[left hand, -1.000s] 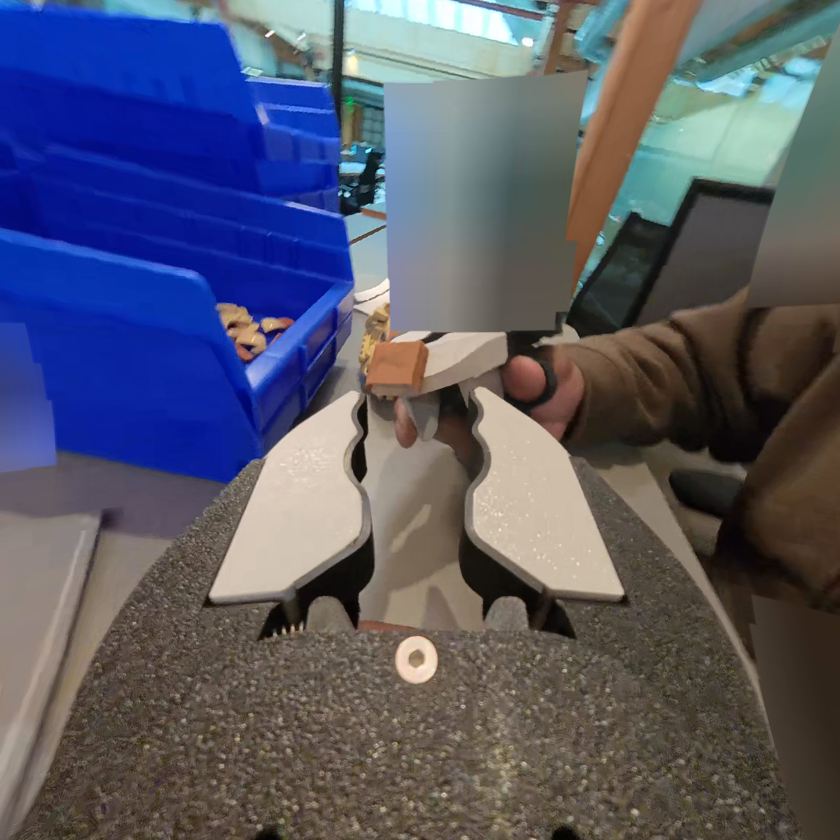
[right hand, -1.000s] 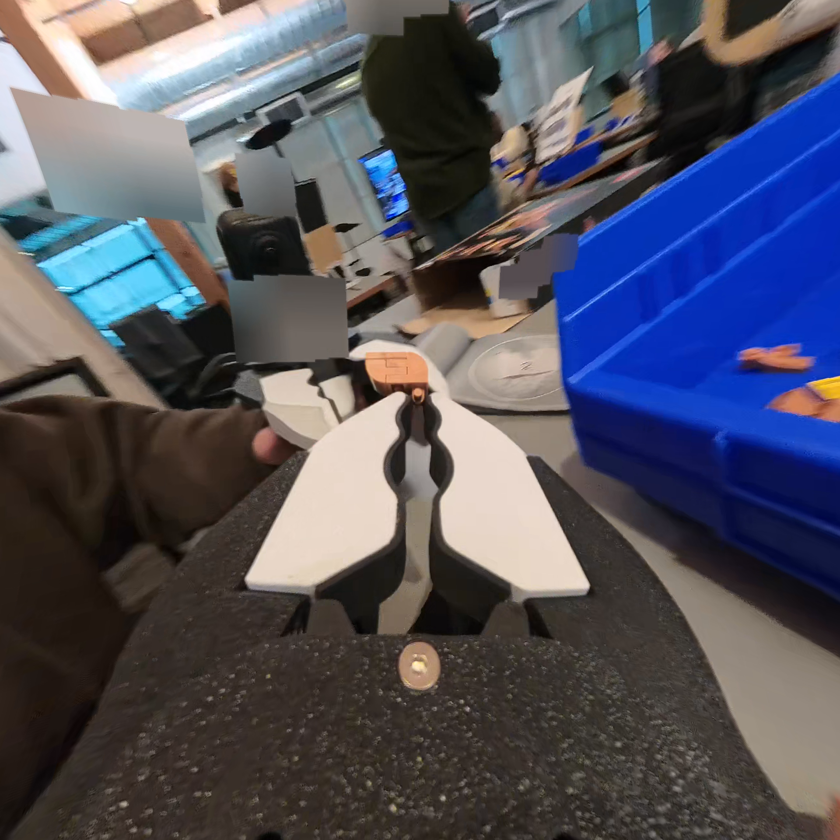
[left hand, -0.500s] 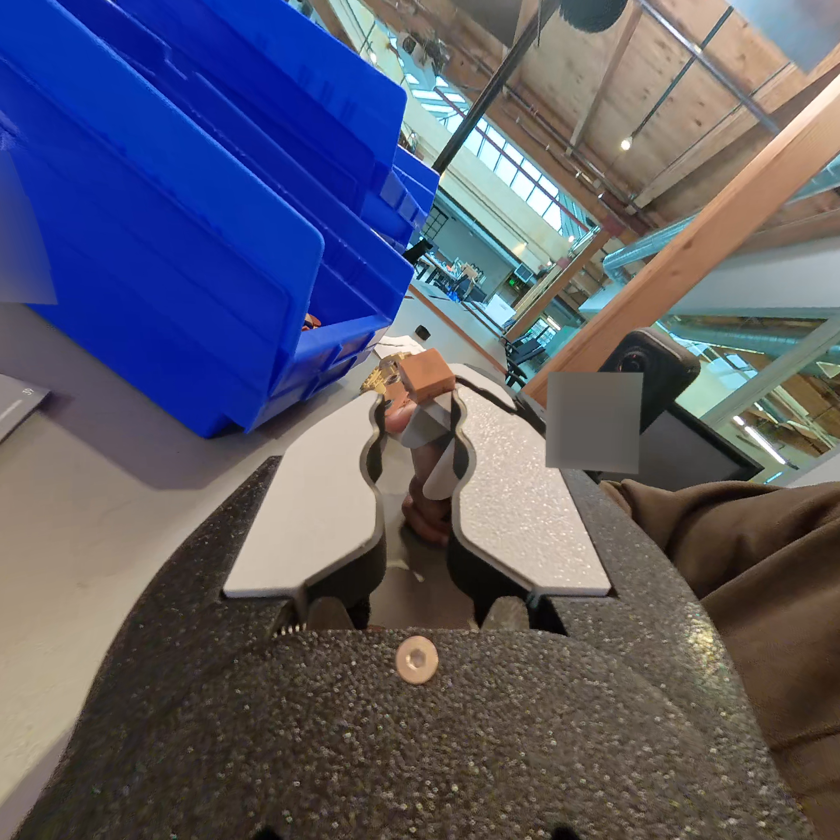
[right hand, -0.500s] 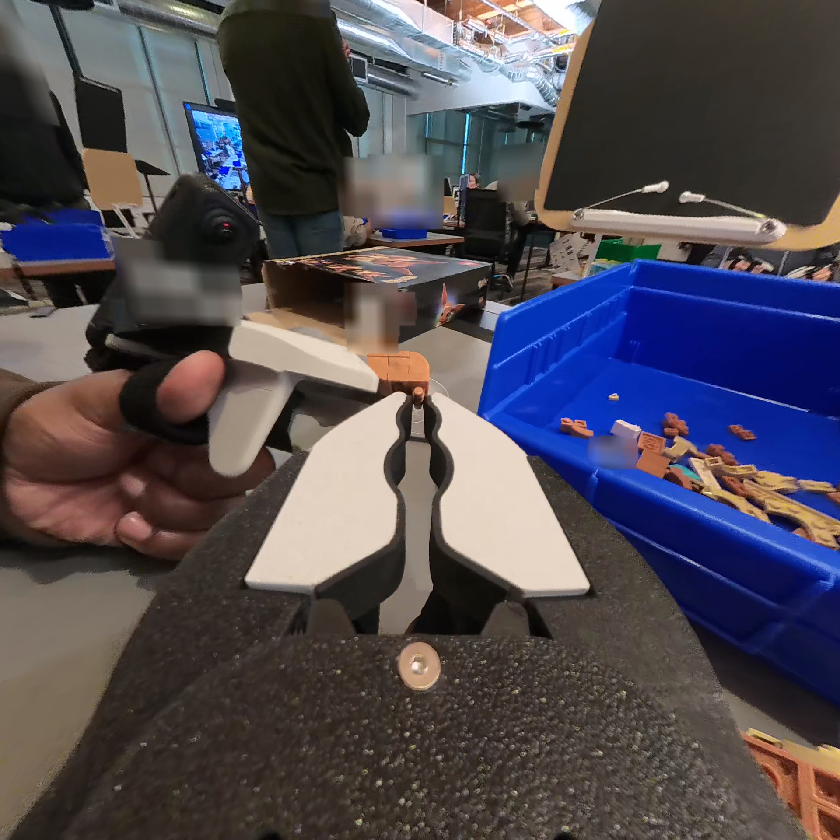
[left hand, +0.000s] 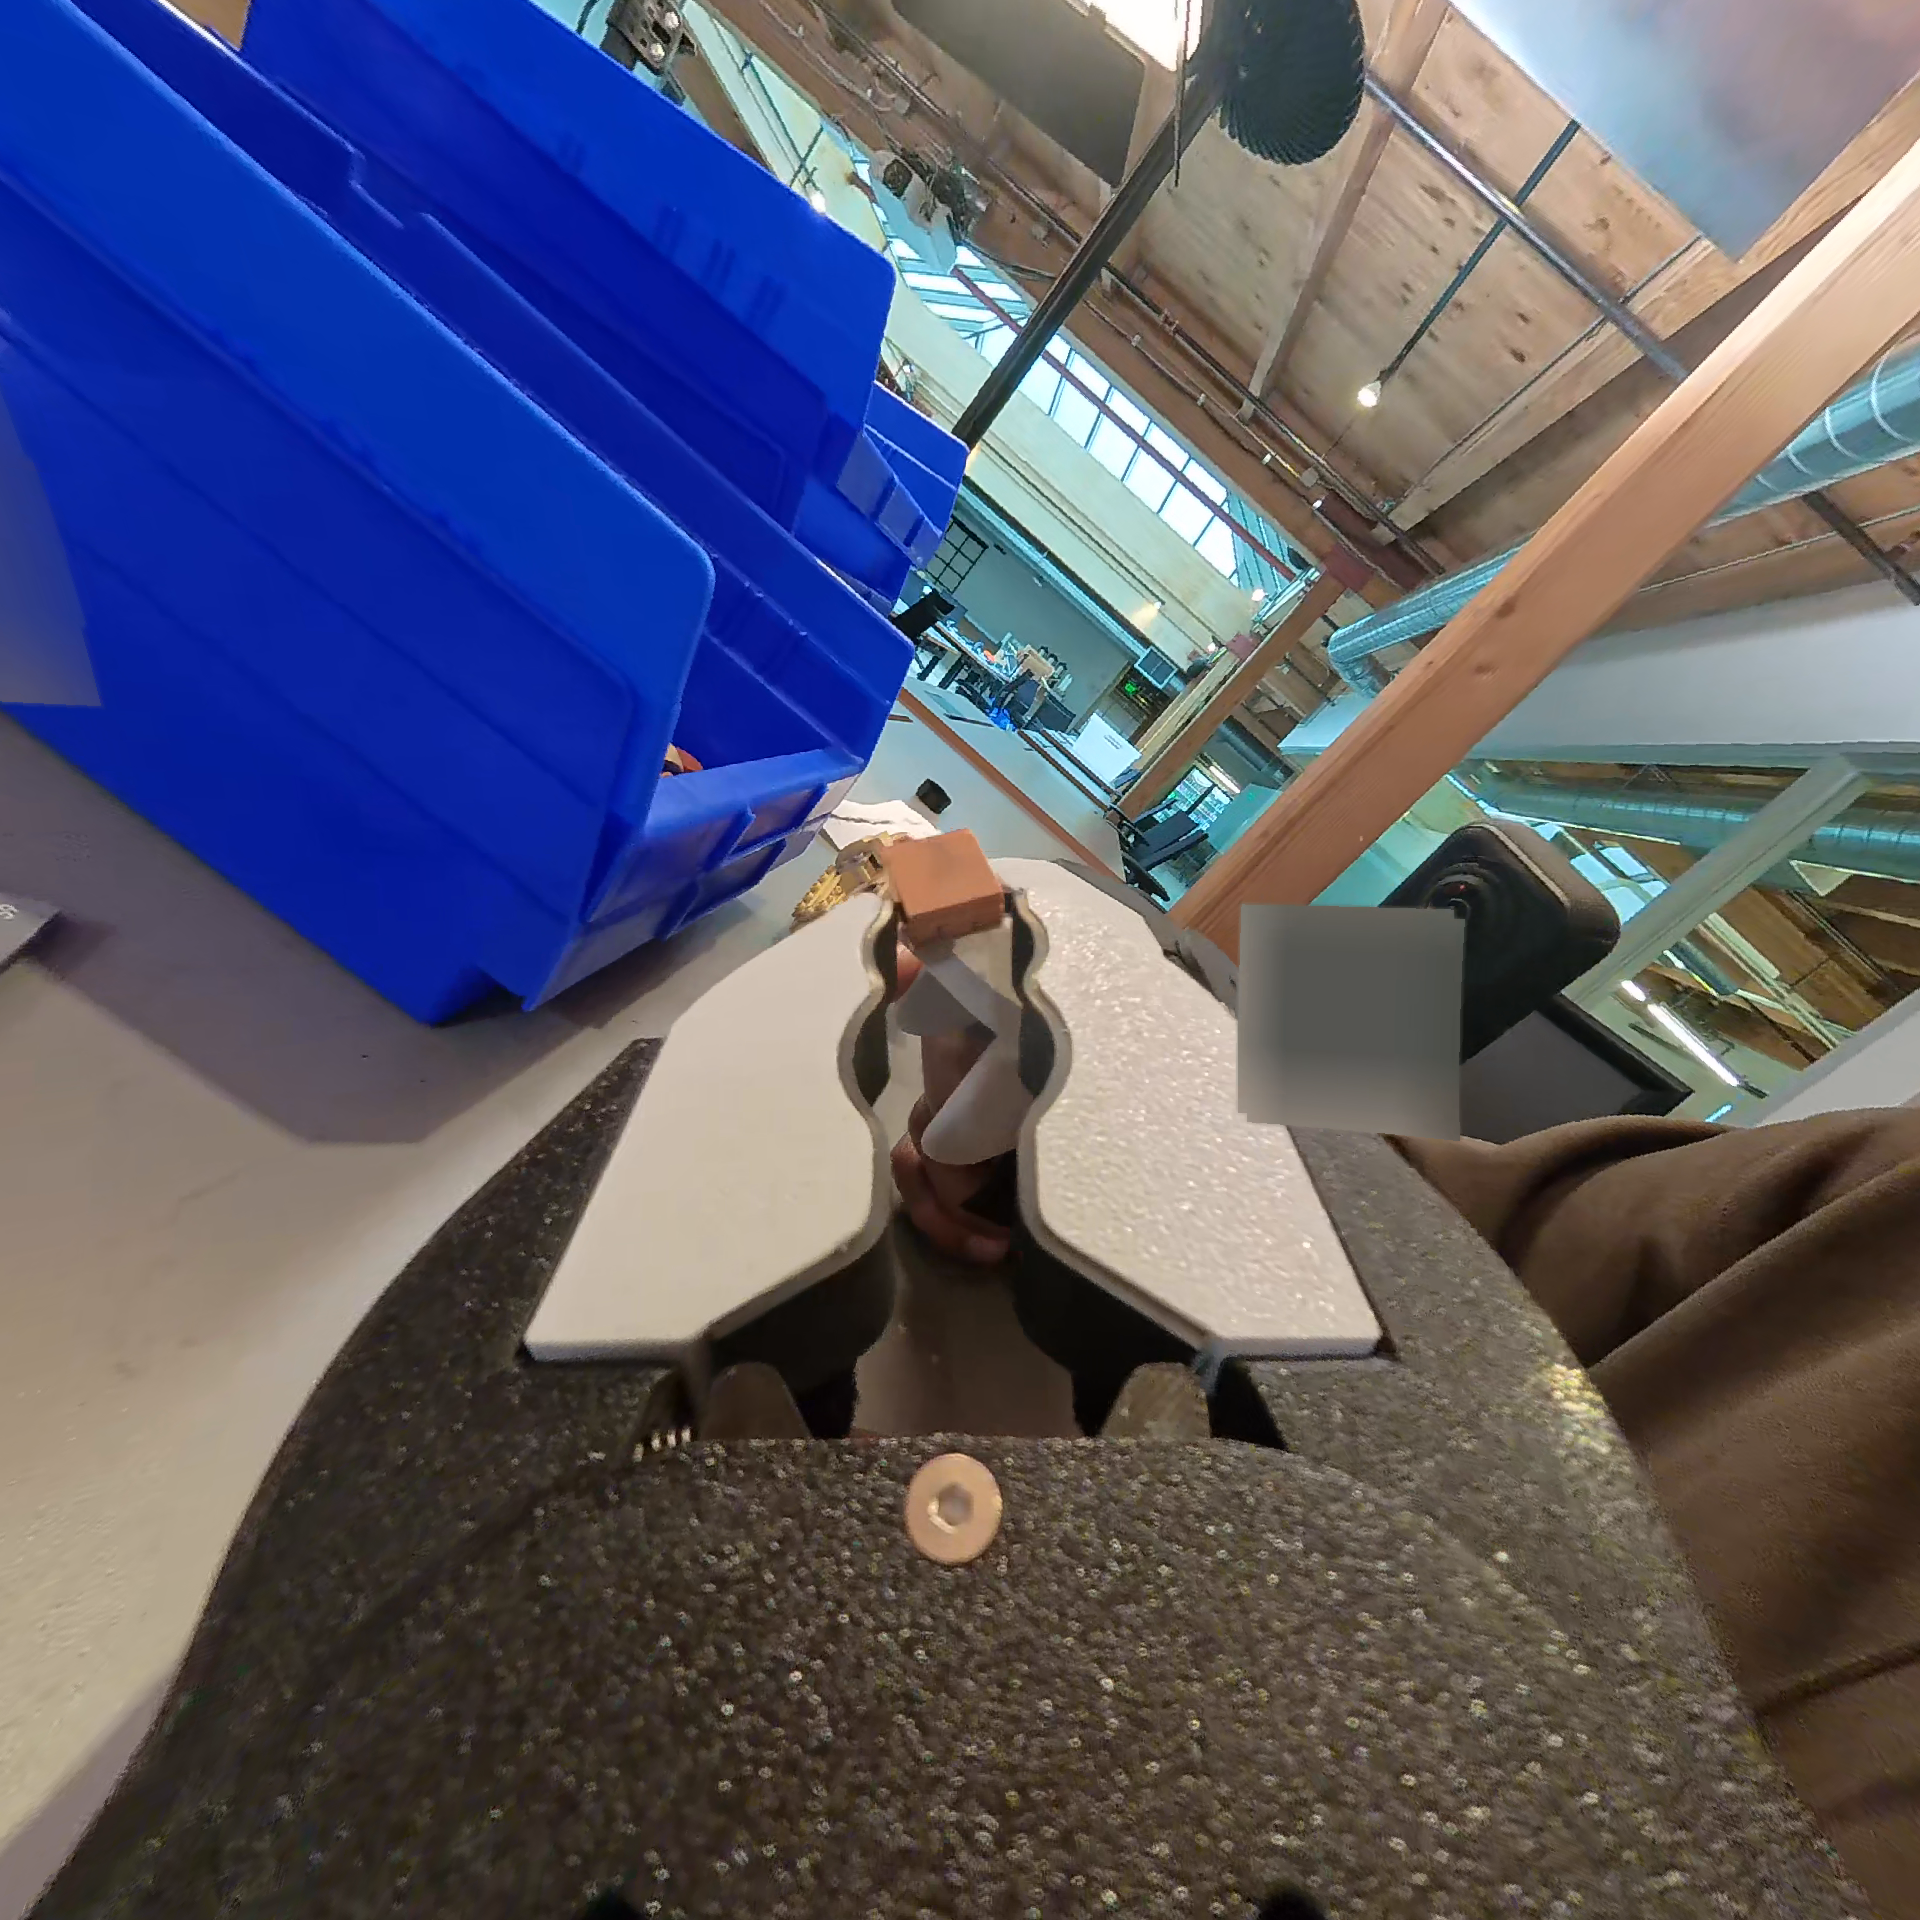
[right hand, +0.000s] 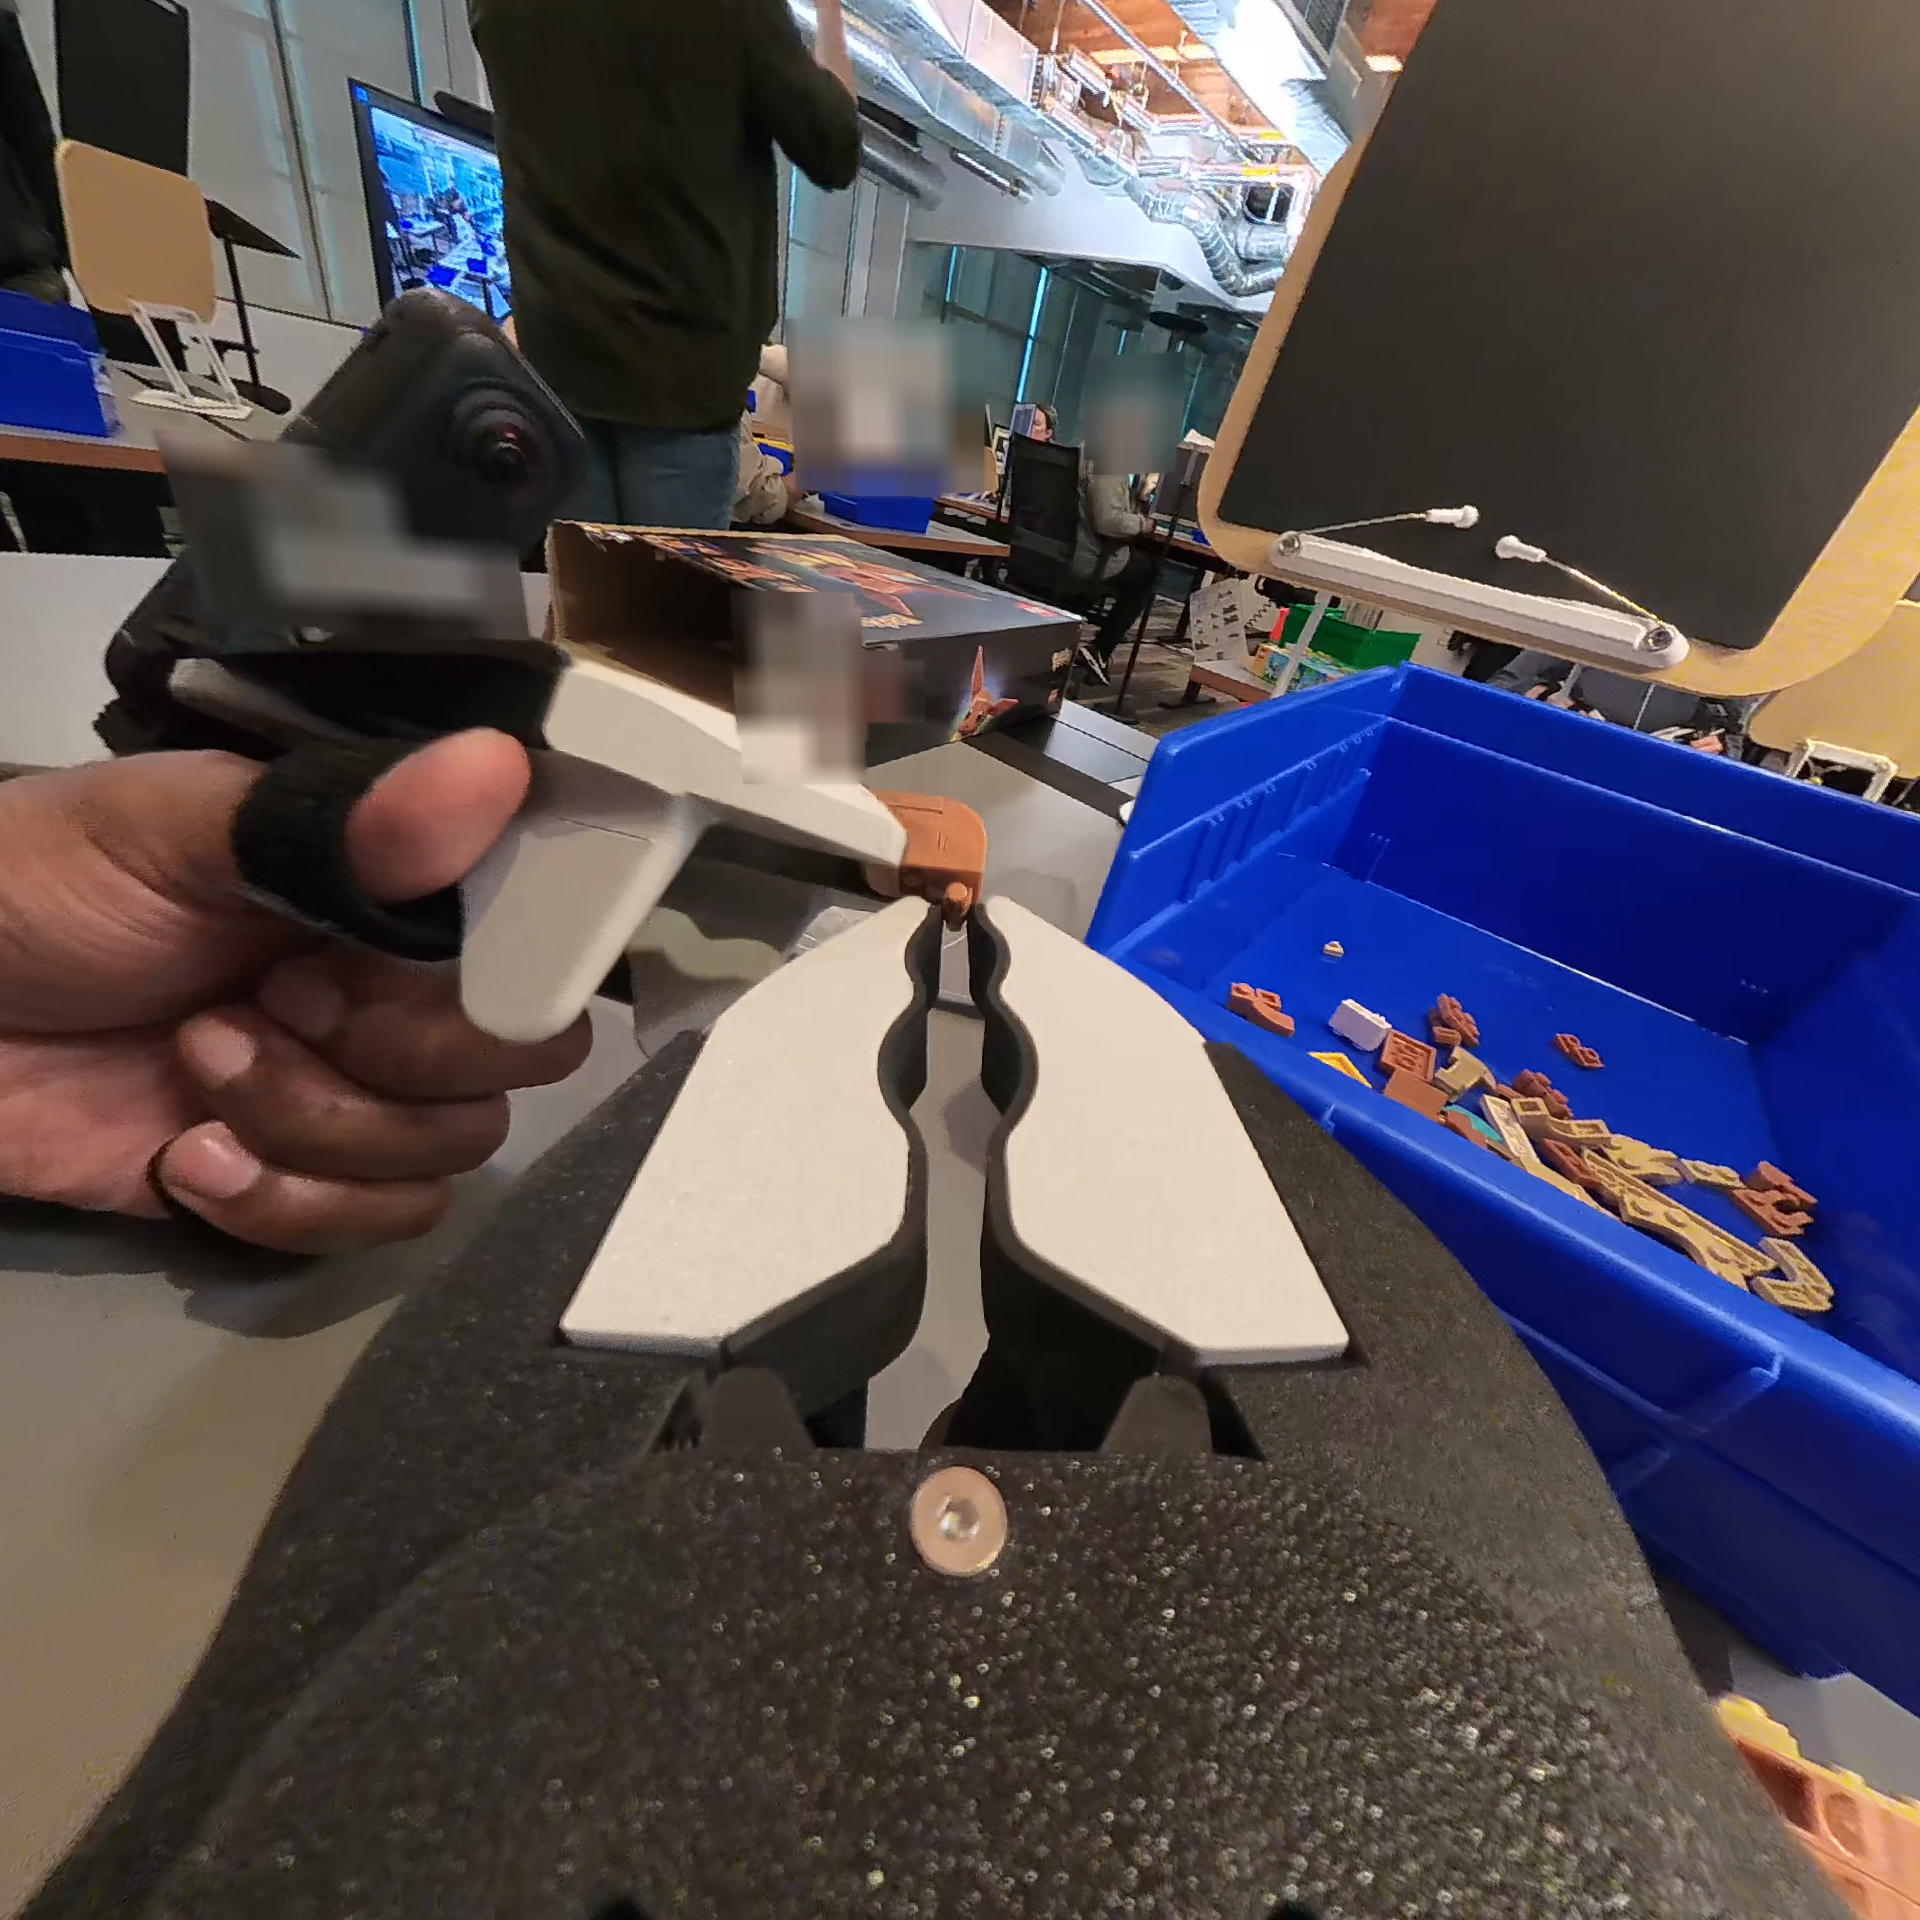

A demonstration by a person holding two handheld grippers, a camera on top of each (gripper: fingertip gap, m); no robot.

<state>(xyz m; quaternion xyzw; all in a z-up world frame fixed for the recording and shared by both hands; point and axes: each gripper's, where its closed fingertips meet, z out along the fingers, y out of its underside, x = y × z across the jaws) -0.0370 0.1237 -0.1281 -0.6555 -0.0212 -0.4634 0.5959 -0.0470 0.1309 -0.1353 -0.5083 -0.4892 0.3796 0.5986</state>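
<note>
Left tool [left hand: 948, 914]: fingertips clamped on the sides of a brown brick assembly [left hand: 948, 883], held in the air above the grey desk [left hand: 208, 1143], near the blue bin [left hand: 416, 623].

Right tool [right hand: 951, 914]: tips nearly together, pinching a small brown peg piece [right hand: 956, 899] right at the assembly's lower edge.

Handling, as judged: light, rigid plastic, smooth-faced and liable to slip or twist; flat opposite sides give the best hold.

Pose: left hand [right hand: 260, 987] grips its handle, tool pointing across the right tool's tips.
</note>
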